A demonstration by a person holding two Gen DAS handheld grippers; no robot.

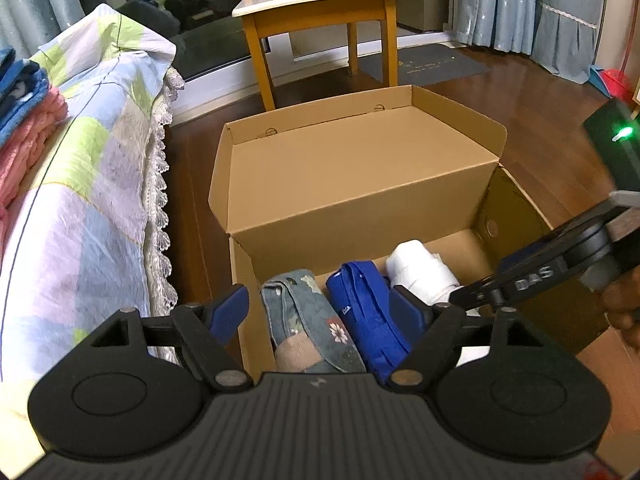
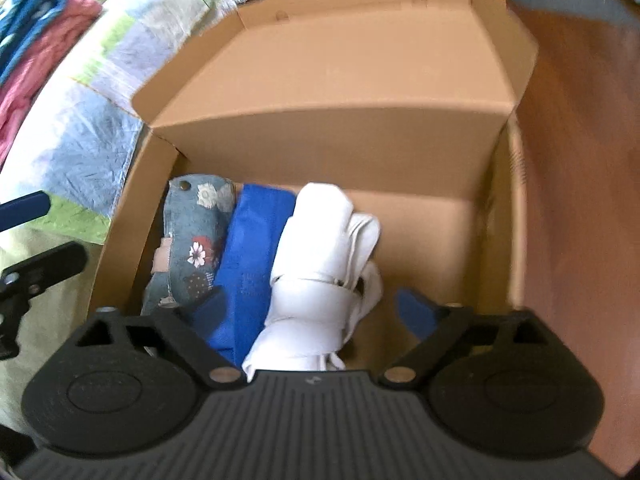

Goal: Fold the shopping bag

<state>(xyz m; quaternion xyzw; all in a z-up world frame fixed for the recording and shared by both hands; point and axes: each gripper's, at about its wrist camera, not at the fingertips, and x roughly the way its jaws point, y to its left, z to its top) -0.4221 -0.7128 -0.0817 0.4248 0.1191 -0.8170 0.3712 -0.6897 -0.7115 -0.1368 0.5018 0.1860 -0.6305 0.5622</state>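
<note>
Bags (image 2: 312, 280) rolled, side by side in box (image 2: 504, 208), lower centre; both fingers (image 1: 320, 312) (image 2: 316, 316) wide, empty. Risk: snagging, unrolling white bundle.

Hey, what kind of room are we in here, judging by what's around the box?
Most likely a bedroom or living room at home: a patchwork quilt with folded clothes on it lies beside the cardboard box, with a wooden chair, curtains and wood flooring behind.

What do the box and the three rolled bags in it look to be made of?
Box: plain brown corrugated cardboard, matte, with creased flaps. Floral bag: denim-like printed cloth with a snap. Blue bag: matte, probably non-woven fabric. White bag: soft cloth, perhaps cotton canvas.
</note>
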